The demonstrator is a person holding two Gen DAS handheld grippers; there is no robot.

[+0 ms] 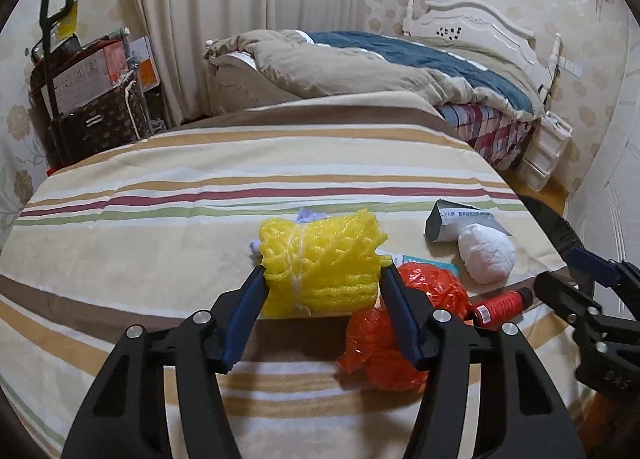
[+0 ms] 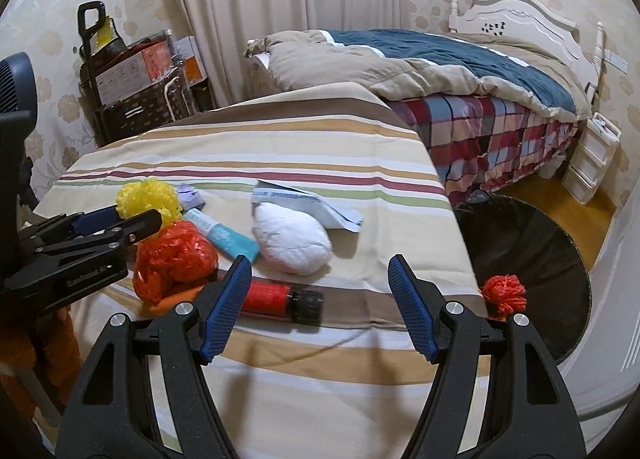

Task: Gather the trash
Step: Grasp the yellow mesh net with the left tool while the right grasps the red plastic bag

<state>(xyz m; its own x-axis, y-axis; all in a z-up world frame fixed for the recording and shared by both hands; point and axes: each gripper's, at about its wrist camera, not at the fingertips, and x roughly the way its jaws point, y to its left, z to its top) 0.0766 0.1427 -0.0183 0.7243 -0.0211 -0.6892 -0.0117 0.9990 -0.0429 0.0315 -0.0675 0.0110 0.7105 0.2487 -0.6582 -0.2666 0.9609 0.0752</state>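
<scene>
My left gripper (image 1: 322,283) is shut on a yellow foam net (image 1: 320,259), held just above the striped table; from the right wrist view the net (image 2: 148,197) shows at the left gripper's tips. An orange plastic bag (image 1: 384,343) (image 2: 172,255) lies beside it. A white wad (image 2: 292,243), a grey-blue pouch (image 2: 304,205), a teal tube (image 2: 228,237) and a red bottle (image 2: 280,297) lie on the cloth. My right gripper (image 2: 318,287) is open and empty, just in front of the red bottle.
A black bin bag (image 2: 532,259) opens on the floor right of the table, with an orange mesh ball (image 2: 504,291) at its near rim. A bed (image 2: 460,71) stands behind, a loaded cart (image 2: 132,79) at back left, white drawers (image 2: 592,159) at far right.
</scene>
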